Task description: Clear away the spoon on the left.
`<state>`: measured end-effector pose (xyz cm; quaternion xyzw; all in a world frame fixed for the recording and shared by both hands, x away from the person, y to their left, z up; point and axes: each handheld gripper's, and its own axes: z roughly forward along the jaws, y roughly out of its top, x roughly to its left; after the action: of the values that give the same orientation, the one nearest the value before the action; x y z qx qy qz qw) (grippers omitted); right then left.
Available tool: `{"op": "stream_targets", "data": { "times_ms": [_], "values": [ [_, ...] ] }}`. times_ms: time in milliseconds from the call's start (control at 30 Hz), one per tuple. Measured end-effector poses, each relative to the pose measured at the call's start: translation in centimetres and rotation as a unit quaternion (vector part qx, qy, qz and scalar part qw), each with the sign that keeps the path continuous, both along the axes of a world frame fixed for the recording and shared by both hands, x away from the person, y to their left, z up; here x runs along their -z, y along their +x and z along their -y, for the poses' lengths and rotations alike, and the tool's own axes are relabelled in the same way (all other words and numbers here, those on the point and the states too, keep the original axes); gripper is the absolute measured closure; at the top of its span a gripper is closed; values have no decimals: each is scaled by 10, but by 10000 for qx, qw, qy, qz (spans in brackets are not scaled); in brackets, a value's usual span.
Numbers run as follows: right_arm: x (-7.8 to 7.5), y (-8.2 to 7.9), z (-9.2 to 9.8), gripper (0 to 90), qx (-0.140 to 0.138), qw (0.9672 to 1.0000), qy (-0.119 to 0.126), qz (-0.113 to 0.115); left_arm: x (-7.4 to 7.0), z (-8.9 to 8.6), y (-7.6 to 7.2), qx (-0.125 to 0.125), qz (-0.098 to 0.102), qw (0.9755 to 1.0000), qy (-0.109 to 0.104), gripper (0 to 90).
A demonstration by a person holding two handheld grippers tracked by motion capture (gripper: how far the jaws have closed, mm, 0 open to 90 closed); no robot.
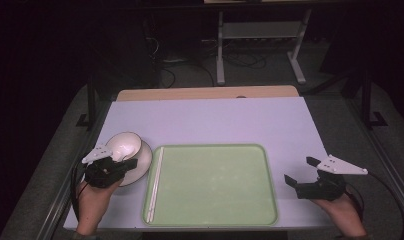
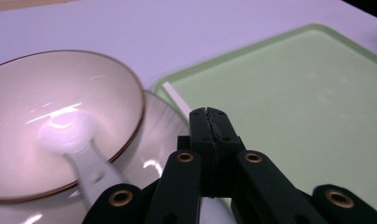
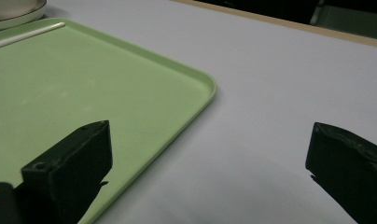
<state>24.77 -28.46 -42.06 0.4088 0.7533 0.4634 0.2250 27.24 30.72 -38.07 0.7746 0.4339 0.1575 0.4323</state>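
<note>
Starting at the left edge of the counter [image 1: 215, 120], the bowl [image 1: 124, 145] sits on a plate [image 1: 142, 165] near the front left corner, and the white spoon [image 2: 67, 135] lies inside it. Its scoop end rests on the bowl's bottom. Its handle climbs over the near rim, so its long axis runs from the bowl's middle back toward the person's left hand. The left hand-held gripper [image 1: 131, 162] hangs just over that near rim, clenched, its jaws pressed flat together. In the left gripper view the handle passes just to the left of the closed tips rather than between them, so we judge the spoon is not held. Any pick-up would mean shifting left across the handle's axis. Next come the chopsticks [image 1: 155, 182], lying along the left rim of the green tray [image 1: 210, 146], pointing from front edge to back edge. Beyond the tray's right rim, the right hand-held gripper [image 1: 301, 171] waits released, jaws wide apart over bare counter, well apart from the spoon.
</note>
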Motion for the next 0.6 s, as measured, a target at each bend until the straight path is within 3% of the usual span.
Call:
{"op": "stream_targets", "data": {
  "times_ms": [300,600],
  "values": [
    [0,0,1,0,16,10000,-10,-2,4,-18,1,-321,-106,9994,-15,899],
    [0,0,2,0,29,10000,-15,-9,5,-34,1,-576,-90,9983,-23,899]
  ]
}}
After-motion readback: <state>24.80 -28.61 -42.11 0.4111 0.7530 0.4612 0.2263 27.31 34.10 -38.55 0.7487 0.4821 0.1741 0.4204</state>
